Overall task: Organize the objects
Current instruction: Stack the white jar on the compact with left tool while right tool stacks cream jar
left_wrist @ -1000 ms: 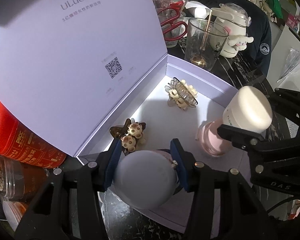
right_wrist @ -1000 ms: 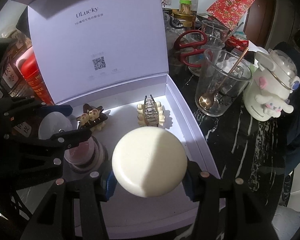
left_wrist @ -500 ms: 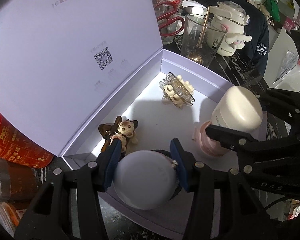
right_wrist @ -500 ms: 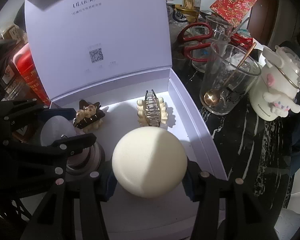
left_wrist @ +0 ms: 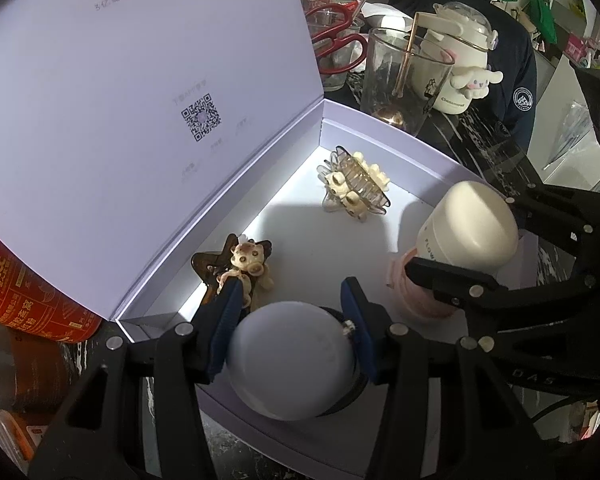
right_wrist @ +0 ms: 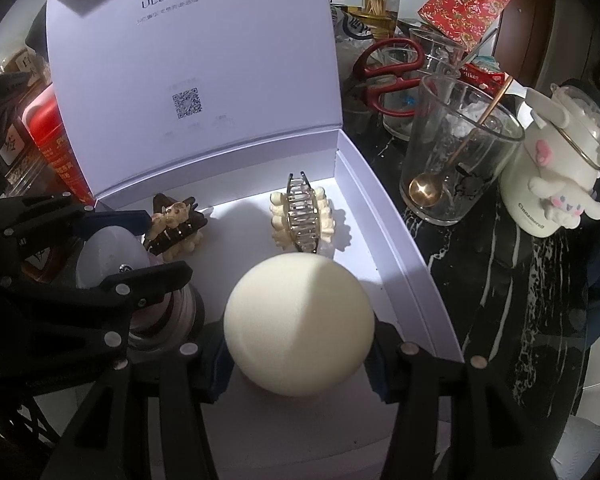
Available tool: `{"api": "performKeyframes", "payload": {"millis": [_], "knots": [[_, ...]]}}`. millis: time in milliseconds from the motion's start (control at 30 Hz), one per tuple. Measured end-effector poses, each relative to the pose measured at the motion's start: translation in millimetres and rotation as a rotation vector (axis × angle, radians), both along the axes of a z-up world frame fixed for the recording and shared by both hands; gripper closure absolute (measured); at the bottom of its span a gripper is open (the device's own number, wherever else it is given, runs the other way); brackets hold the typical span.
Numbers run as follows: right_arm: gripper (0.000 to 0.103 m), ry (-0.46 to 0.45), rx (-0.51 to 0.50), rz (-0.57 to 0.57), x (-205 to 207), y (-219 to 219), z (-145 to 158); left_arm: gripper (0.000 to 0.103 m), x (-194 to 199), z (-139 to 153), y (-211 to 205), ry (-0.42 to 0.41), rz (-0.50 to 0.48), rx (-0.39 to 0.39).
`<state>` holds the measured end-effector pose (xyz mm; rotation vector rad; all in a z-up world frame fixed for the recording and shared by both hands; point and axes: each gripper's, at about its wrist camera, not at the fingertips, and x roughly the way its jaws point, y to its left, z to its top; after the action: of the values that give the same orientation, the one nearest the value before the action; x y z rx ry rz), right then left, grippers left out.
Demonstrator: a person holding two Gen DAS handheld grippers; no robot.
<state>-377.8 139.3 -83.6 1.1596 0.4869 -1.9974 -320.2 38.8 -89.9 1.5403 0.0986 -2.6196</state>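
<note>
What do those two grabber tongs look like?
Both the left tongs and the right tongs are black plastic frames dotted with round silver screws. Each has two long fingers tipped with dark blue pads. White letters mark one side of the right tongs.

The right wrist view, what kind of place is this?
Probably a cluttered home tabletop: an open gift box holding hair clips, red scissors in a glass, and a cartoon dog cup.

- The left gripper [left_wrist: 290,306] is pointing steeply downward, its blue-padded fingers [left_wrist: 226,320] pressing against both sides of a rounded cap.
- The right gripper [right_wrist: 300,354] is angling down just beside it, its jaws likewise clamping a cap.
</note>
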Motion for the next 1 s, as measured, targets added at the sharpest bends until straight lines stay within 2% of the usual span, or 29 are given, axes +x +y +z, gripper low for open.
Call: {"api": "performKeyframes", "payload": {"millis": [300, 433, 700, 1000], "knots": [[0.047, -0.041, -0.024, -0.023, 0, 8, -3, 0.052, 4, -2, 3, -0.008, 0.005, 0.020], [0.039, -0.048, -0.032, -0.016, 3, 9, -3, 0.052, 11, -3, 2, -0.005, 0.020, 0.042], [0.039, -0.039, -0.091, -0.061, 4, 21, 10, 0.047, 24, 4, 0, 0.026, 0.043, 0.042], [0.039, -0.048, -0.094, -0.080, 10, 30, 18, 0.047, 36, 12, 2, 0.040, 0.025, 0.030]]}}
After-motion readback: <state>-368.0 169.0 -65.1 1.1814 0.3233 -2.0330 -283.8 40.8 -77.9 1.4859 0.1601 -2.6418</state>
